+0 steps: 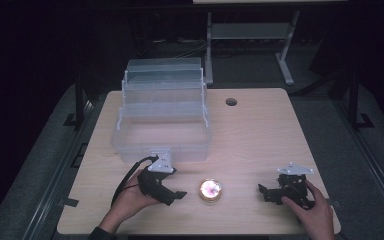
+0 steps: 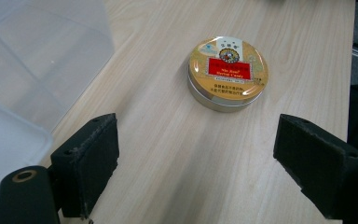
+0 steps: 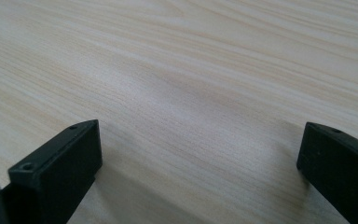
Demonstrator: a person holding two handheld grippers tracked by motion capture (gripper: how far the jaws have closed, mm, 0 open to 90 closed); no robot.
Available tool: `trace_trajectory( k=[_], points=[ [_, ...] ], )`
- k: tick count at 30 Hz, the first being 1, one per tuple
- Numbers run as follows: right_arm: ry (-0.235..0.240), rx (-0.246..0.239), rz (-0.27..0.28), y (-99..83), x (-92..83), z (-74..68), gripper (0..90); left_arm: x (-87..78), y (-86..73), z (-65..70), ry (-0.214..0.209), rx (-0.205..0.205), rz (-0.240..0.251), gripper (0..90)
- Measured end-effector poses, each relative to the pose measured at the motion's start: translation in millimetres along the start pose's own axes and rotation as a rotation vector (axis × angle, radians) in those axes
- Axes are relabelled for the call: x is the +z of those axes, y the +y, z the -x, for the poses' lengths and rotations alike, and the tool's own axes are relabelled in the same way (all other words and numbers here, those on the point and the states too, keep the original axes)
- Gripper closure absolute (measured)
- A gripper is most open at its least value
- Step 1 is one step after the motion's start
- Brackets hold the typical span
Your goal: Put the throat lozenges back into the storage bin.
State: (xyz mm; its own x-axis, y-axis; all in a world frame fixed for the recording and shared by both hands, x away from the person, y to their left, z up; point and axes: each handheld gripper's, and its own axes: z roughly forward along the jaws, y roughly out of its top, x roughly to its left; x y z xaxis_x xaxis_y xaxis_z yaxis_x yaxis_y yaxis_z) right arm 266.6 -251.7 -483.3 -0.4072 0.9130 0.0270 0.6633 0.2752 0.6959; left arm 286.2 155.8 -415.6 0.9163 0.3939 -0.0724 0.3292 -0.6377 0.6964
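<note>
Left gripper view: we see our left gripper (image 2: 196,154) spread wide, aimed at a round gold tin (image 2: 227,73) lying ungrasped on the desk (image 2: 168,154) beside a clear plastic box (image 2: 32,60), while our right gripper (image 3: 200,158) rests spread, empty.

The round tin (image 2: 227,73) looks like glossy metal with a printed gold lid. The table (image 2: 168,154) is pale matt wood grain, and the storage box (image 1: 162,117) clear smooth plastic.
</note>
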Motion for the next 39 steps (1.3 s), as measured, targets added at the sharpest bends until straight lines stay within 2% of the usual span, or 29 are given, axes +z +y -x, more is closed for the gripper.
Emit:
trace_trajectory(
  k=[12,20,23,24,30,31,34,39],
  points=[
    [0.0,0.0,0.0,0.0,0.0,0.0,0.0,6.4,12.2,-0.4,-0.017,0.012,-0.002,13.4],
    [0.0,-0.001,-0.001,0.1,0.0,0.1,0.0,15.1,25.2,1.8,-0.037,0.045,-0.041,13.4],
    [0.0,-0.001,-0.001,0.1,0.0,0.0,0.0,19.7,29.2,2.9,-0.042,0.038,-0.046,13.5],
    [0.0,-0.001,-0.001,0.1,0.1,0.0,0.0,20.8,30.7,2.7,-0.043,0.051,-0.061,13.5],
    [0.0,-0.001,-0.001,0.1,0.0,0.0,0.0,28.7,38.3,4.8,-0.054,0.062,-0.081,13.5],
    [0.0,-0.001,-0.001,0.1,0.0,0.0,0.0,31.1,41.2,5.0,-0.058,0.07,-0.097,13.5],
    [0.001,-0.001,-0.001,0.1,0.0,0.0,0.0,34.6,43.8,5.3,-0.07,0.068,-0.099,13.5],
    [0.001,-0.001,-0.001,0.1,0.0,0.0,0.0,44.1,50.3,6.9,-0.076,0.088,-0.141,13.5]
  ],
)
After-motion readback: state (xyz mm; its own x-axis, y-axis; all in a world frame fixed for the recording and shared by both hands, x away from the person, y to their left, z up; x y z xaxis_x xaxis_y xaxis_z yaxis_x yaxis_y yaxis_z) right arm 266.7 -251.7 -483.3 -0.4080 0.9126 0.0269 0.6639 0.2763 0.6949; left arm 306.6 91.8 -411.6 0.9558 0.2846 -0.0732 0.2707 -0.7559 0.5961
